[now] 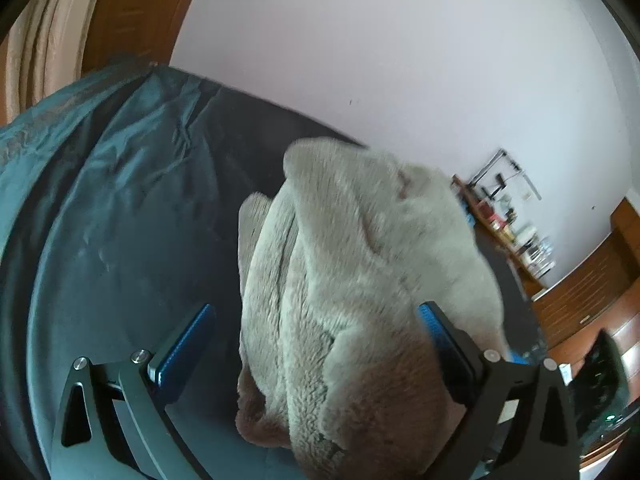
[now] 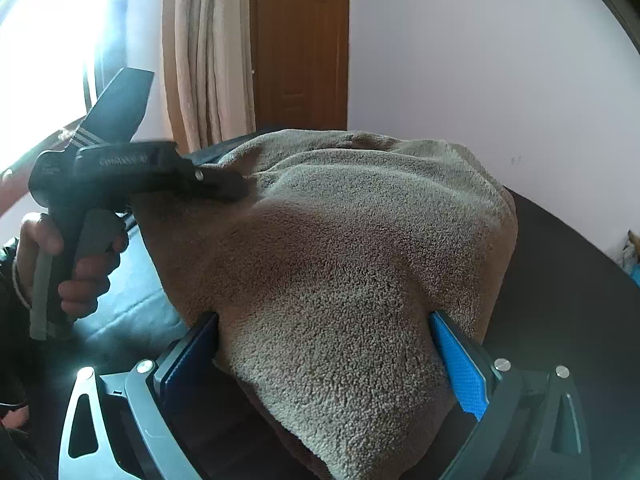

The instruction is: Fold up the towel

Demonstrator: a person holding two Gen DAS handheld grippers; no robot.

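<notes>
i hold the towel (image 2: 340, 248) above the dark bed (image 1: 120, 208), left gripper (image 1: 316, 344) and right gripper (image 2: 324, 360) each spread around a bunch, mid-fold; next i'd clench and lay it flat.

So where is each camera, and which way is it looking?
Left wrist view: sits on the left gripper, looking along its wide-apart fingers at the bunched towel on a dark surface, with a white wall and a cluttered shelf beyond.
Right wrist view: sits on the right gripper, looking across the towel toward a curtain and door; the person's hand holding the left gripper shows.
Both views share the towel.
</notes>
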